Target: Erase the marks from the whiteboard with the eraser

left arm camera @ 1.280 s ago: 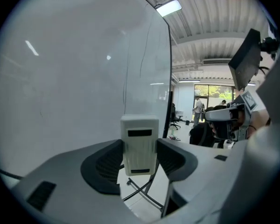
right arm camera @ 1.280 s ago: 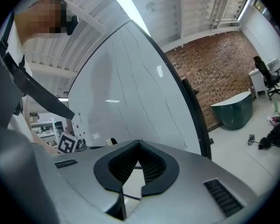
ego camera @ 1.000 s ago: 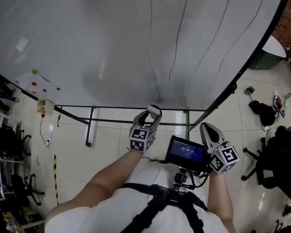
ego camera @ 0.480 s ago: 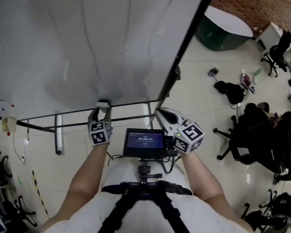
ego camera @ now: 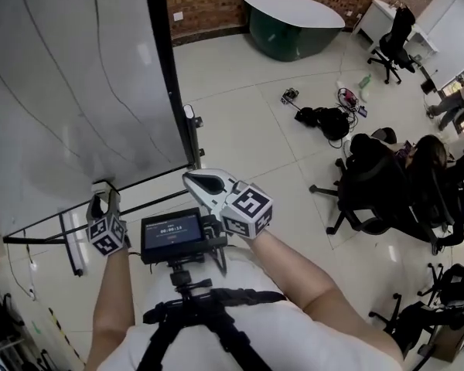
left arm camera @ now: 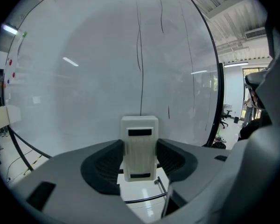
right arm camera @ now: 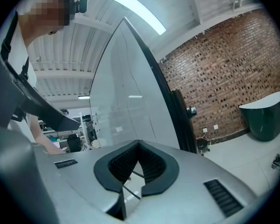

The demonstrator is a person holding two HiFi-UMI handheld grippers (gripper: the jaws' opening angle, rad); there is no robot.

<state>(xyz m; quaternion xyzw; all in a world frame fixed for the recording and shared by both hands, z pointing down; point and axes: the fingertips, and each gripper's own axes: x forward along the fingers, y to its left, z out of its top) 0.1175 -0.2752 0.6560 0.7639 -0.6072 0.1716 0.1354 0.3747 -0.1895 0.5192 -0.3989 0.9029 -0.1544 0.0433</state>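
The whiteboard (ego camera: 69, 83) fills the left of the head view and carries a few thin black lines (ego camera: 100, 45). The same lines (left arm camera: 141, 55) run down the board straight ahead in the left gripper view. My left gripper (ego camera: 104, 201) is low by the board's bottom edge, shut on a white eraser (ego camera: 104, 185). That eraser (left arm camera: 139, 125) stands upright between the pads of the left gripper (left arm camera: 140, 143), short of the board. My right gripper (ego camera: 192, 179) is shut and empty beside the board's black frame (ego camera: 170, 76). In its own view the right gripper (right arm camera: 139, 144) points along the board's edge (right arm camera: 149, 73).
A small monitor (ego camera: 172, 233) sits on the chest rig between the hands. The board's stand bars (ego camera: 69, 242) run along the floor. To the right are office chairs (ego camera: 371, 184), bags and cables (ego camera: 325, 118), a dark green tub (ego camera: 290, 22) and a brick wall (right arm camera: 228, 64).
The head view has swung right, so the board slid to the left of frame and the room came in. Both grippers shifted left in frame. The left still holds the eraser.
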